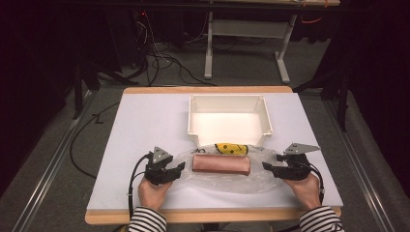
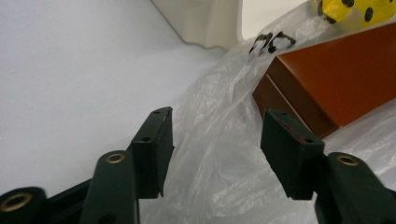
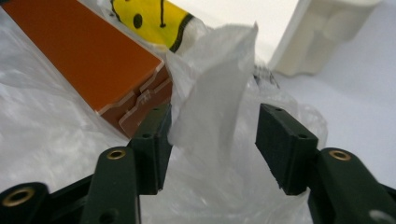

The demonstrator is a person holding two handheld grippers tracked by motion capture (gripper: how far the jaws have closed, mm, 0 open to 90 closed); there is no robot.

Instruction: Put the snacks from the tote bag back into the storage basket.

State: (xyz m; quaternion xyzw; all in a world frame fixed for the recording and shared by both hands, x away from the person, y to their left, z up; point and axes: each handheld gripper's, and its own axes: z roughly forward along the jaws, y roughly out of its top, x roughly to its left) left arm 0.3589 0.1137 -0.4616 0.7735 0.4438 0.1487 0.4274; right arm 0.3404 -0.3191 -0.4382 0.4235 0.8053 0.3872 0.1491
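Observation:
A long brown box (image 1: pixel 221 164) lies on a clear plastic bag (image 1: pixel 227 181) with a yellow smiley print (image 1: pixel 231 149), near the table's front. My left gripper (image 1: pixel 180 167) is open at the bag's left end; thin plastic (image 2: pixel 219 140) lies between its jaws, and the box's end (image 2: pixel 299 93) is just beyond. At the bag's right end my right gripper (image 1: pixel 267 166) is open too, and a raised flap of the bag (image 3: pixel 215 107) stands between its jaws beside the box's corner (image 3: pixel 135 107).
A white open bin (image 1: pixel 229 118) stands just behind the bag at the table's middle. The white tabletop (image 1: pixel 145 125) is bare on the left. A hand in a striped sleeve (image 1: pixel 147 220) holds each gripper at the front edge.

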